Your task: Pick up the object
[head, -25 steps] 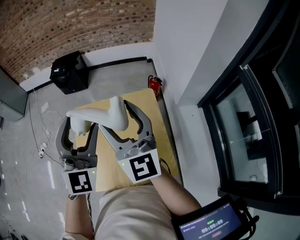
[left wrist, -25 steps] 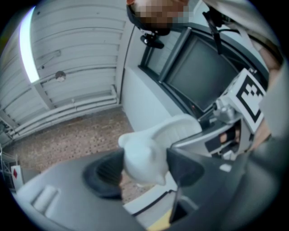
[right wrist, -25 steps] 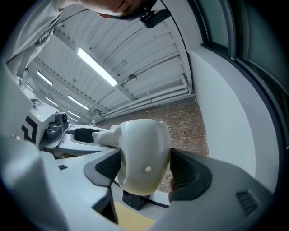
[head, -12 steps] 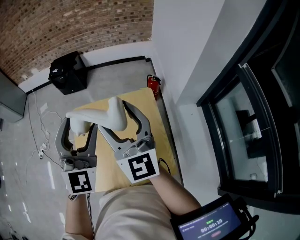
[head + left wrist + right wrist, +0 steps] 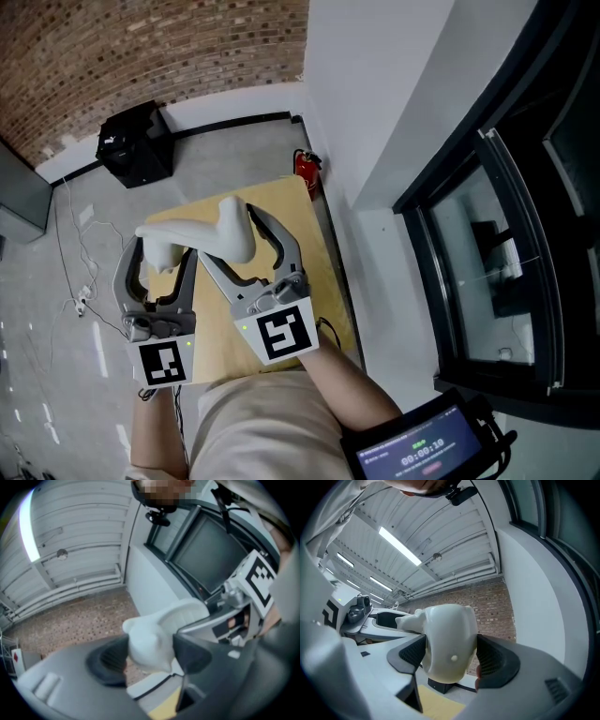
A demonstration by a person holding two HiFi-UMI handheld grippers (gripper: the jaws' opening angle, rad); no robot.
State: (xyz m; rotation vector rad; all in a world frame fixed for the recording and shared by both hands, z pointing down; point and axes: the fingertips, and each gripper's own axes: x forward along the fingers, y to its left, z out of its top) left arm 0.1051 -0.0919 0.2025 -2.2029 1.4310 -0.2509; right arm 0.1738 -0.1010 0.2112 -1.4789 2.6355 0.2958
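A white, smooth, elongated object hangs above the yellow wooden table, held between both grippers. My left gripper is shut on its narrower left end, and in the left gripper view the white lump is pressed between the dark pads of the left gripper. My right gripper is shut on the rounded, thicker end. In the right gripper view that bulbous end fills the gap between the ribbed pads of the right gripper.
A black box stands on the grey floor by the brick wall. A red fire extinguisher sits past the table's far corner. Cables trail on the floor at the left. A white wall and a dark window frame run along the right.
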